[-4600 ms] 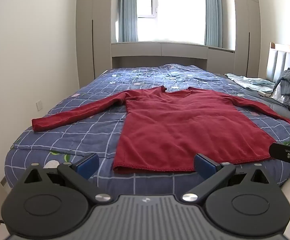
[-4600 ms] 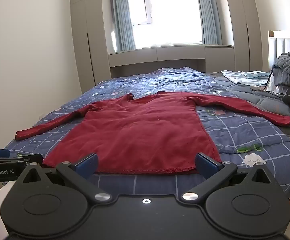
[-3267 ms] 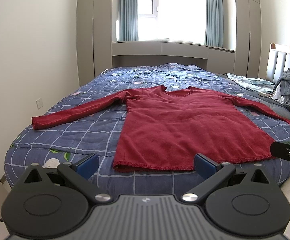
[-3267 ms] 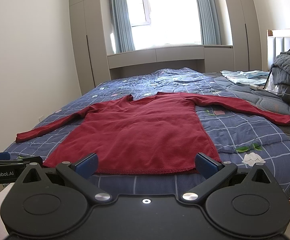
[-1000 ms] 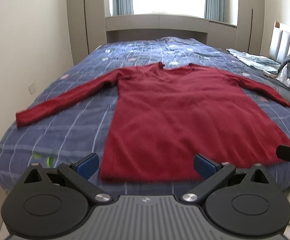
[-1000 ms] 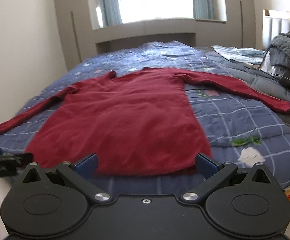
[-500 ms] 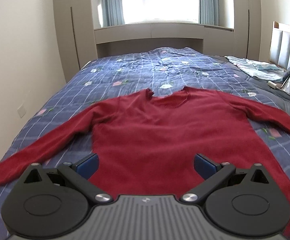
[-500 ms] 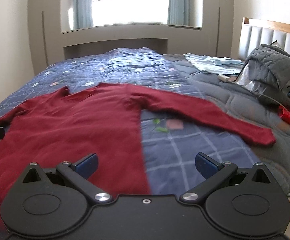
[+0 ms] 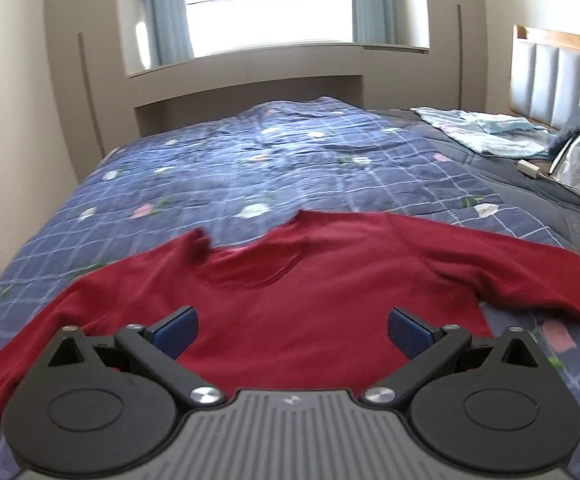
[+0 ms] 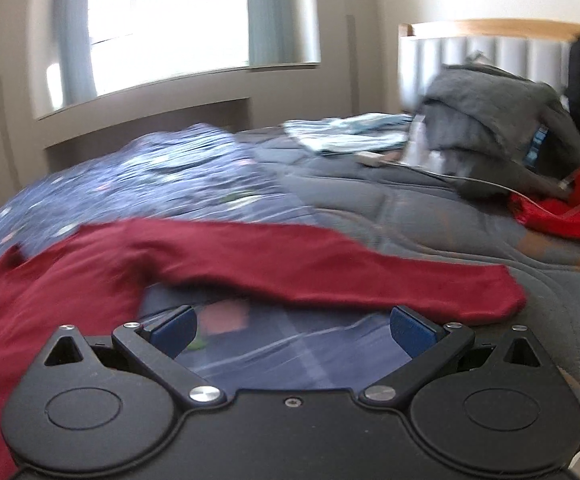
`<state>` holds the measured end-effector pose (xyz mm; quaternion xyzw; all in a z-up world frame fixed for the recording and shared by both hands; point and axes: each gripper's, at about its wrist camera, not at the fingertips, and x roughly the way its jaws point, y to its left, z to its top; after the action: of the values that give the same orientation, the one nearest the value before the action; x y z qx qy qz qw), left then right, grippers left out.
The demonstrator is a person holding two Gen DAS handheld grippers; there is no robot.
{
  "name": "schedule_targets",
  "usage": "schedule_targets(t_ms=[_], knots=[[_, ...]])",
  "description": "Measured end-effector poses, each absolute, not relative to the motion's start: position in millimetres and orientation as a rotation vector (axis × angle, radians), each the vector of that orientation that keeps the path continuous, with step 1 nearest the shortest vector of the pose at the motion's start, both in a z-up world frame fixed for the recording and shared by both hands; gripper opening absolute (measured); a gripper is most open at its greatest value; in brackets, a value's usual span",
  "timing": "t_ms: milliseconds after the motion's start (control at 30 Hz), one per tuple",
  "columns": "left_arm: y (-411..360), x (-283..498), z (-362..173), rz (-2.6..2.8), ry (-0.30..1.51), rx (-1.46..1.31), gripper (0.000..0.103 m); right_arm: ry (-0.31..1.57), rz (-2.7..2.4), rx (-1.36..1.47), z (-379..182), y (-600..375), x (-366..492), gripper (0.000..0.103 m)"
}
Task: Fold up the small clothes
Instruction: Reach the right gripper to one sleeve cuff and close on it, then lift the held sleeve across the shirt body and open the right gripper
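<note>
Red top (image 9: 314,300) spread flat on the bed (image 9: 290,168), sleeves out. Both grippers, left gripper (image 9: 292,326) and right gripper (image 10: 293,328), spread wide, empty. Best to pinch the right sleeve (image 10: 370,276) near its cuff, fold inward without dragging the body.
</note>
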<state>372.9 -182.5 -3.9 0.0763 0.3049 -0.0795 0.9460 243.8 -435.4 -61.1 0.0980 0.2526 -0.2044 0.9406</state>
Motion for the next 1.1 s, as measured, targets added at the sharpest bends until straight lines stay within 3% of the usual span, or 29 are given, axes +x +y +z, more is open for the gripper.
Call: schedule_targets(t_ms=[500, 700, 800, 900, 967, 1100], knots=[[-248, 466, -64, -0.194, 0.676, 0.146, 0.103, 0.479, -0.659, 0.663, -99, -556, 220, 0.102], [-245, 468, -73, -0.199, 0.692, 0.145, 0.103, 0.420, -0.716, 0.857, -115, -585, 213, 0.087], [-244, 472, -70, -0.194, 0.703, 0.152, 0.103, 0.389, -0.755, 0.868, -115, -593, 214, 0.074], [-240, 476, -65, -0.195, 0.727, 0.143, 0.103, 0.380, -0.817, 0.871, -115, -605, 219, 0.047], [-236, 480, -60, -0.189, 0.751, 0.139, 0.103, 0.393, -0.861, 0.883, -117, -613, 222, 0.012], [-218, 486, -42, -0.208, 0.786, 0.096, 0.103, 0.389, -0.861, 0.816, -104, -616, 235, 0.006]])
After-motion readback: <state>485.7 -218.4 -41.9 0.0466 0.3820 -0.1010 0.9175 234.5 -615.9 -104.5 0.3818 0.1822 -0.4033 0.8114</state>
